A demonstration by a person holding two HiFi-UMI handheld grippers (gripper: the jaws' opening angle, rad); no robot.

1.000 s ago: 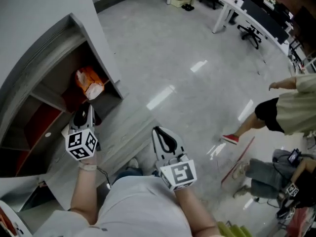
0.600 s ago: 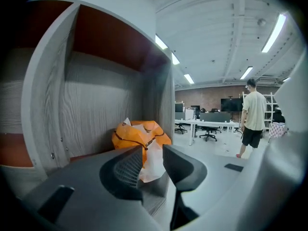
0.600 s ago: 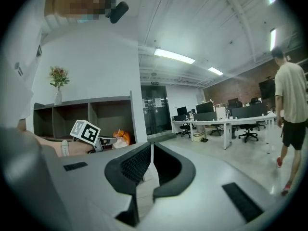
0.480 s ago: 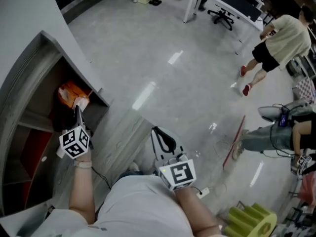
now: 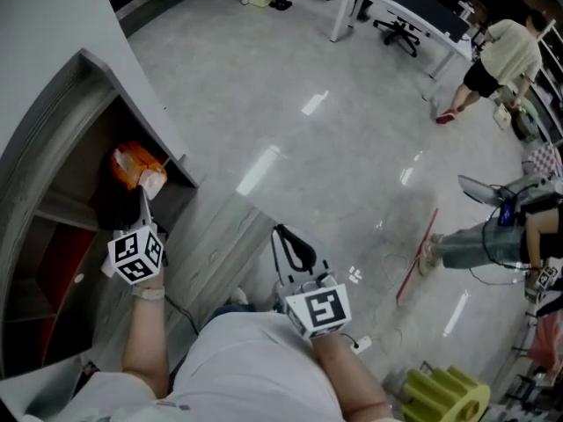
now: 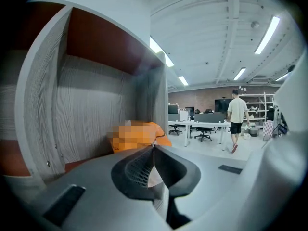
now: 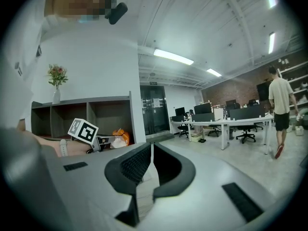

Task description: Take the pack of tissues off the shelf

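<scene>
From the head view, the left tool (image 5: 142, 199) reaches into the end compartment of the grey shelf (image 5: 54, 120). Its tips are right at the near edge of the orange pack of tissues (image 5: 132, 165), which lies inside that compartment by the outer wall. The right tool (image 5: 280, 232) is held low before the body, well apart from the shelf.

In the left gripper view, the jaws are pressed together, and their tips meet just in front of the pack's lower edge. Whether they pinch the wrapper I cannot tell.

In the right gripper view, the jaws are narrow, tips together with nothing between them. A vase of flowers (image 7: 57, 88) stands on top of the shelf.
</scene>
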